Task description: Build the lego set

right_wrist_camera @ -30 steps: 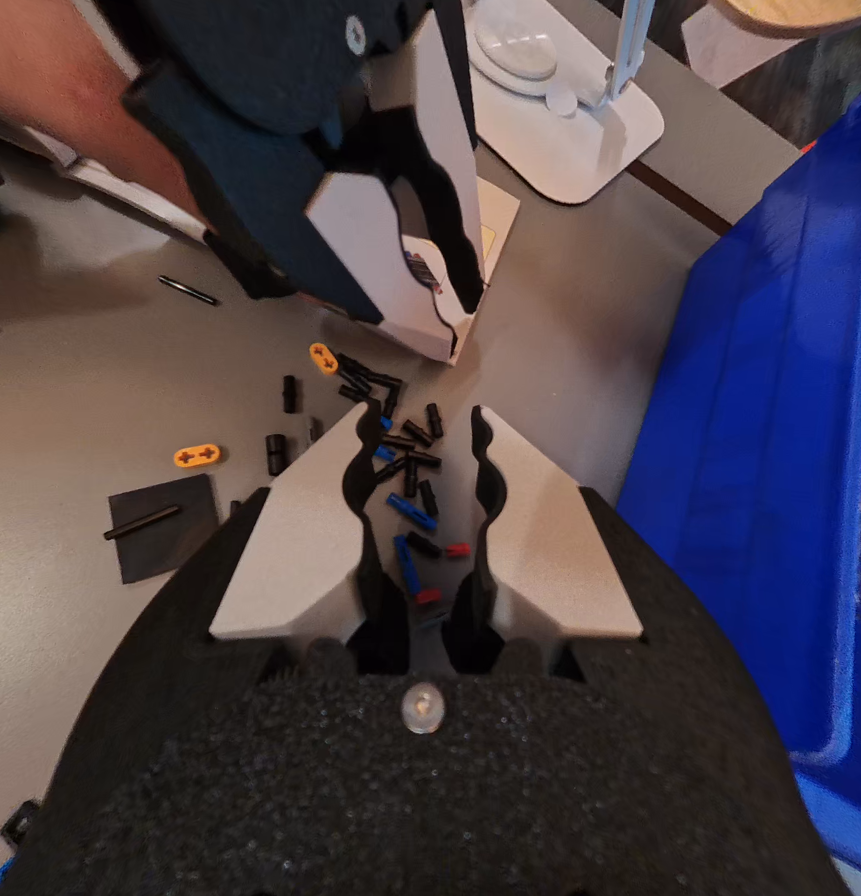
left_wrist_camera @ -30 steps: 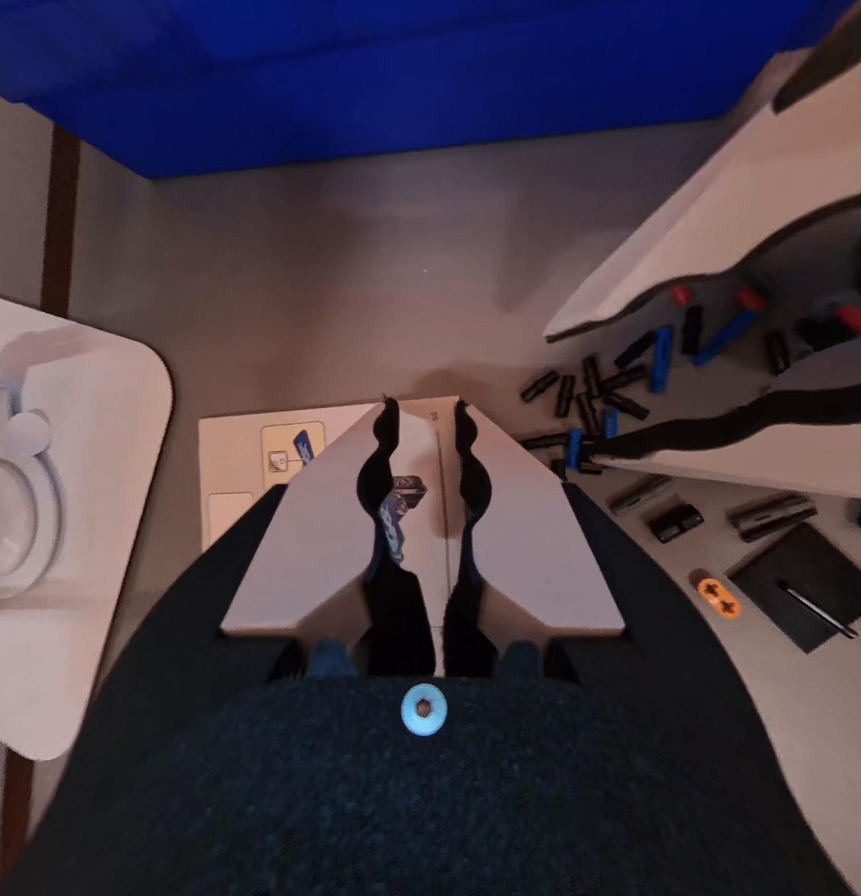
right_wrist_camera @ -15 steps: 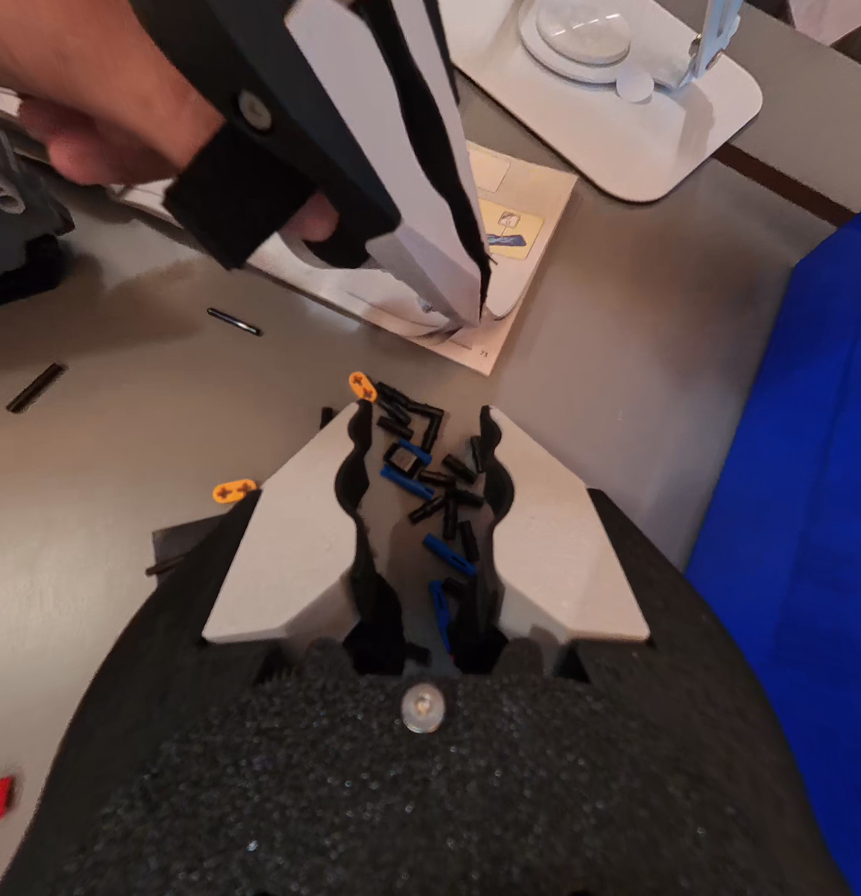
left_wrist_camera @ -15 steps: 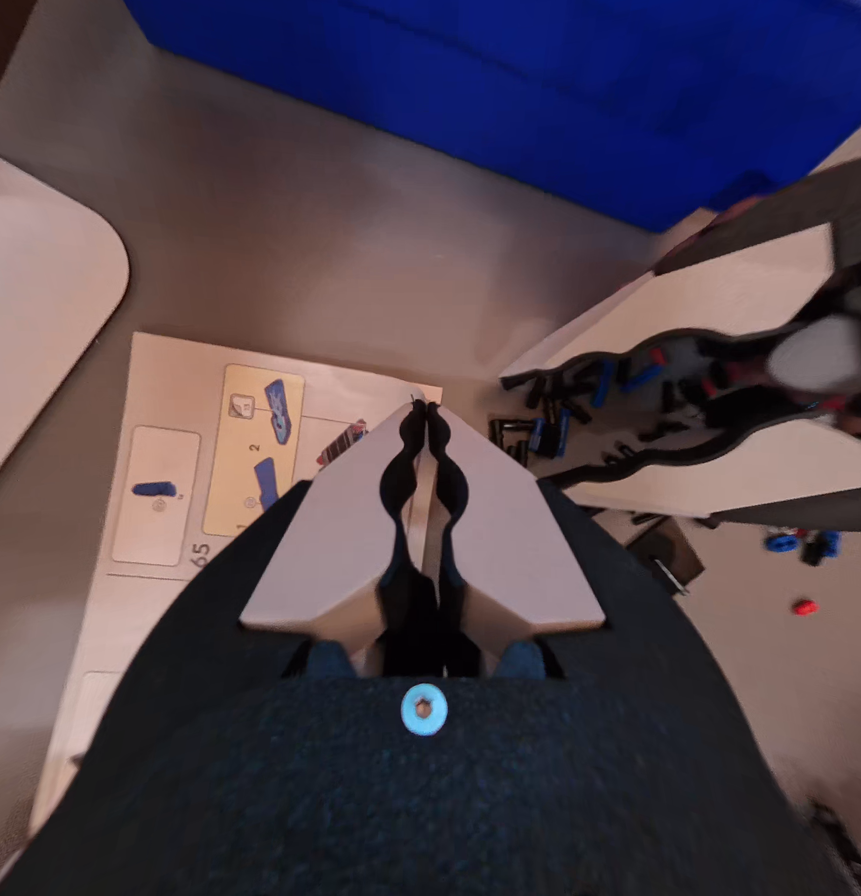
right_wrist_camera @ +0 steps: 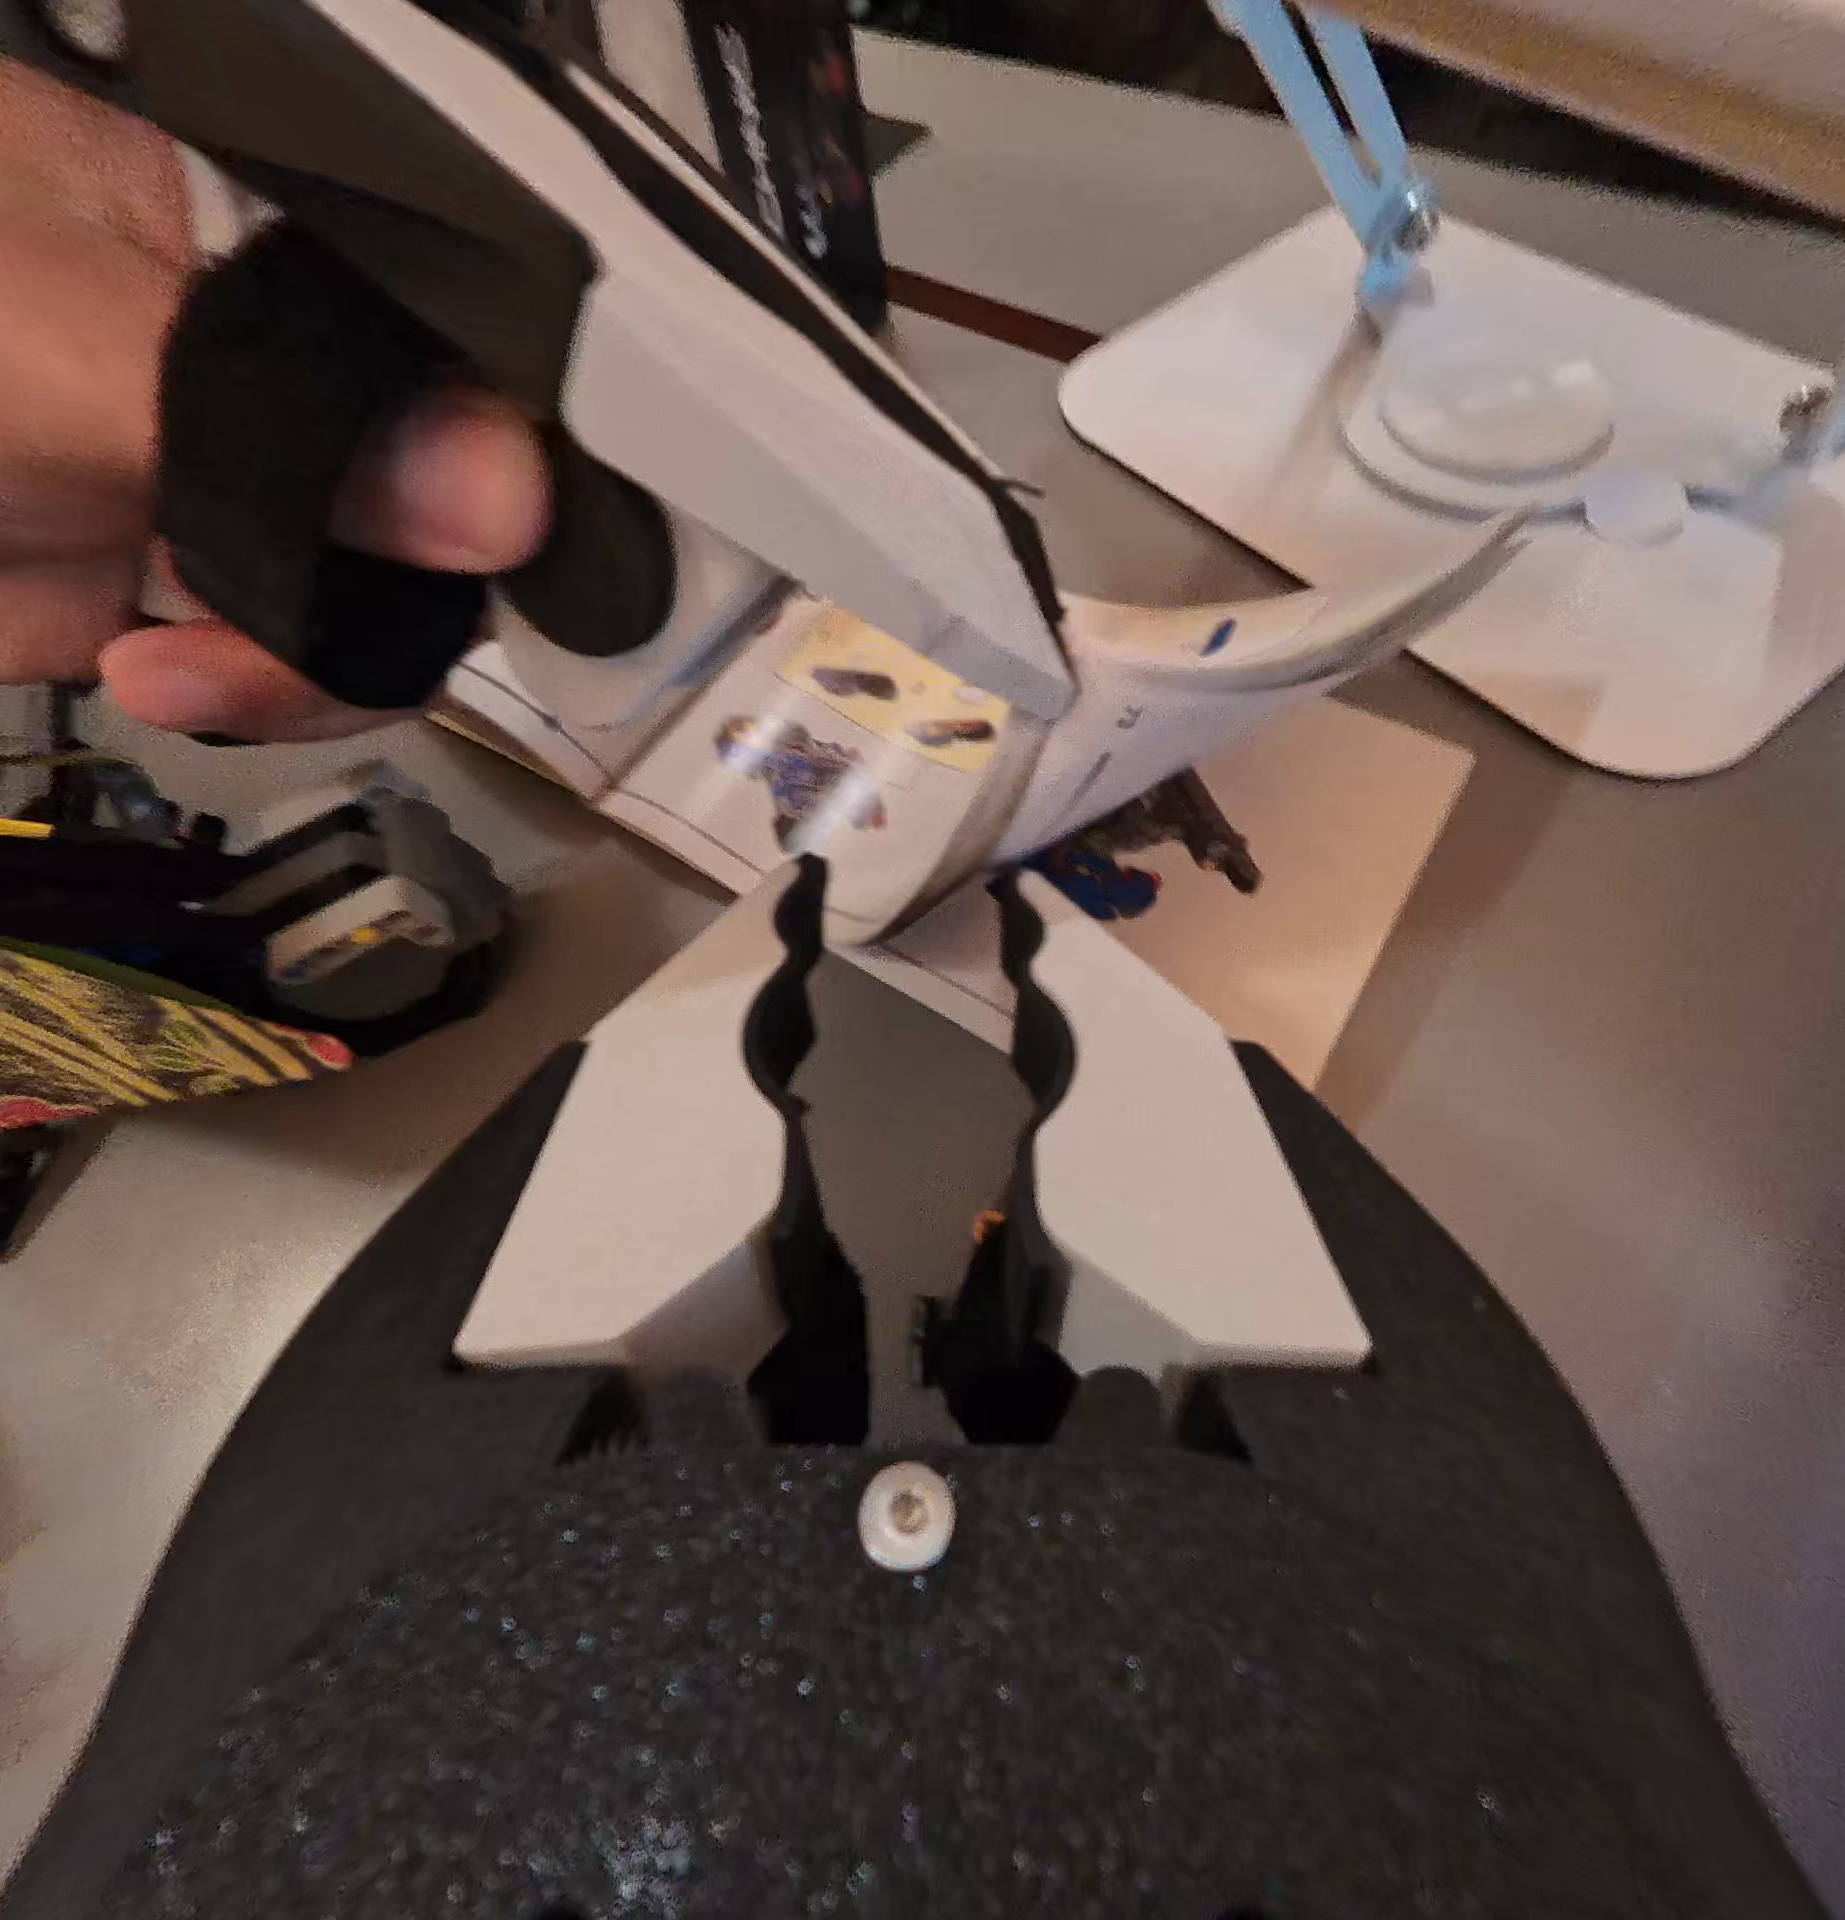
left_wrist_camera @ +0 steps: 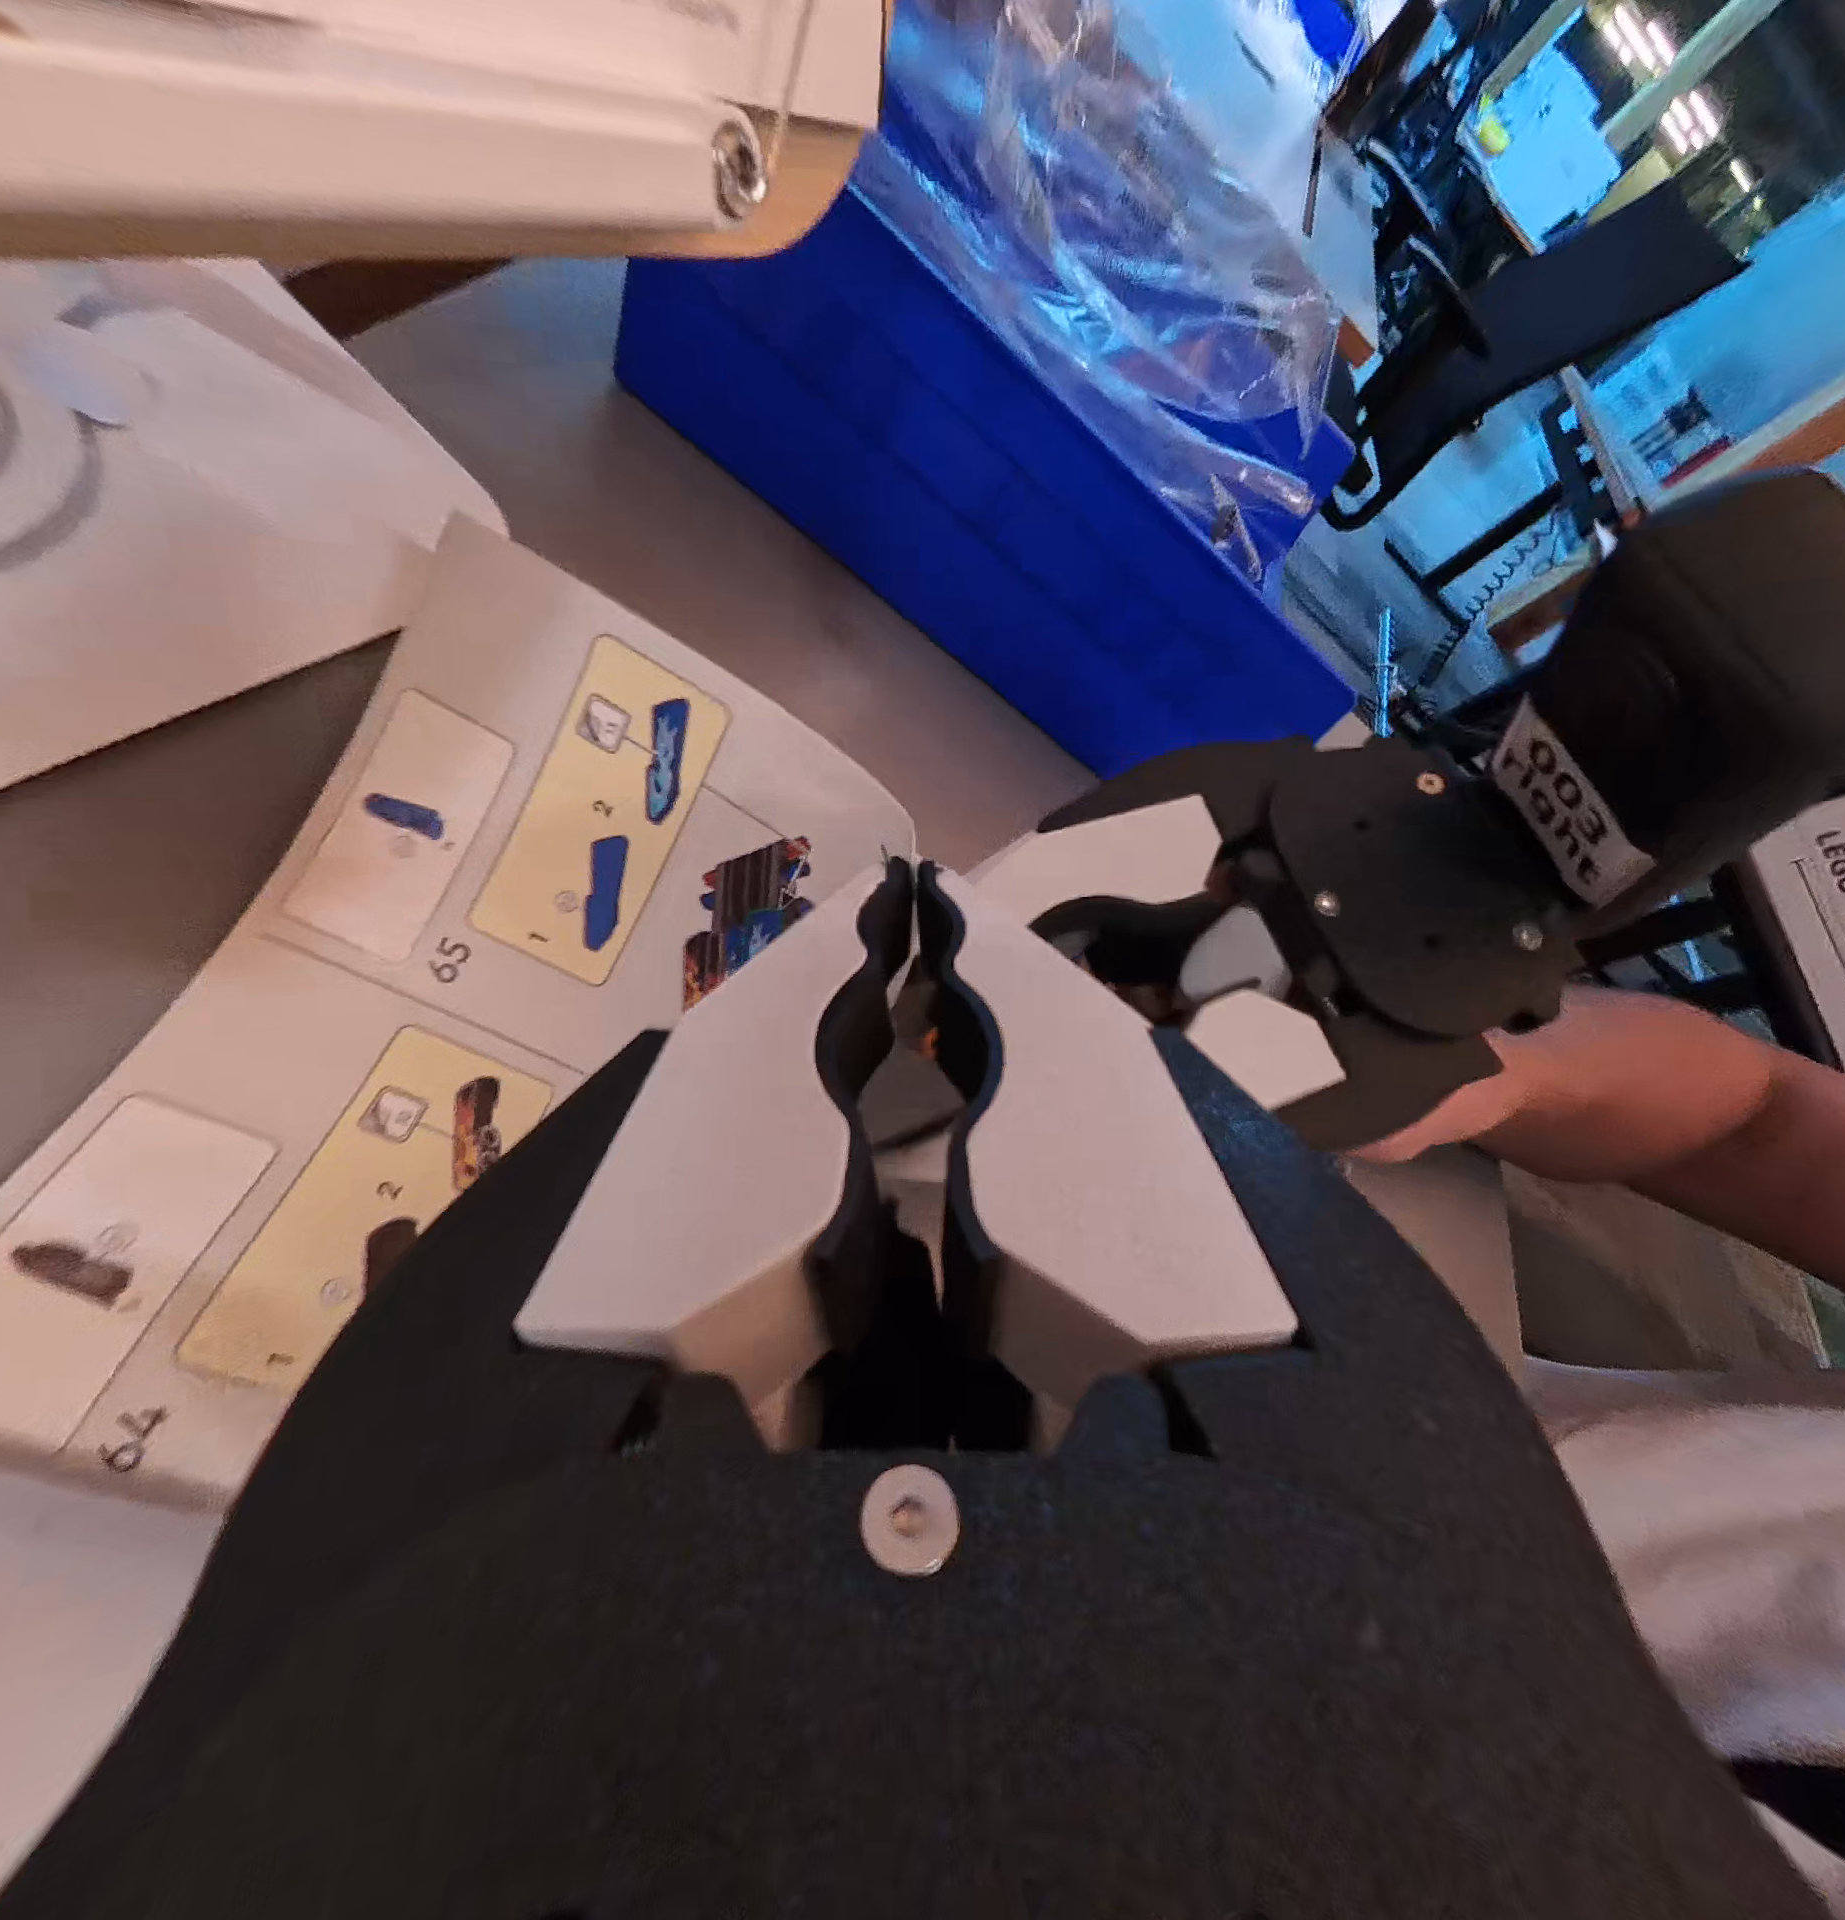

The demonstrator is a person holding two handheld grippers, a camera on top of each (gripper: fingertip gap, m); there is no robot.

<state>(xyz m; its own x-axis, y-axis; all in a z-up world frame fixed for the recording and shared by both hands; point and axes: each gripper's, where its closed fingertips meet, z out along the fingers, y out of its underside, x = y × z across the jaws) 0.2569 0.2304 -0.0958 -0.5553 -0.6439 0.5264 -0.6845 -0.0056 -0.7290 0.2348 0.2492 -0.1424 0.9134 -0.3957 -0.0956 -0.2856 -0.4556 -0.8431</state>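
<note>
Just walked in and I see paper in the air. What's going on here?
The left gripper is shut on a page of the instruction booklet, lifting it so it curls up off the table, apparently to turn it. The right gripper hangs open and empty just in front. A partly built model sits to the side.

Our right claw (right_wrist_camera: 907, 894) spread wide near the bench (right_wrist_camera: 1624, 1039), our left claw (right_wrist_camera: 1043, 634) pinching a curled instruction page (right_wrist_camera: 1157, 707), white lamp base (right_wrist_camera: 1261, 374) far right, partly built model (right_wrist_camera: 222, 914) left

left gripper (left_wrist_camera: 913, 883): jaws pinched together | right gripper (right_wrist_camera: 907, 883): jaws apart
</note>
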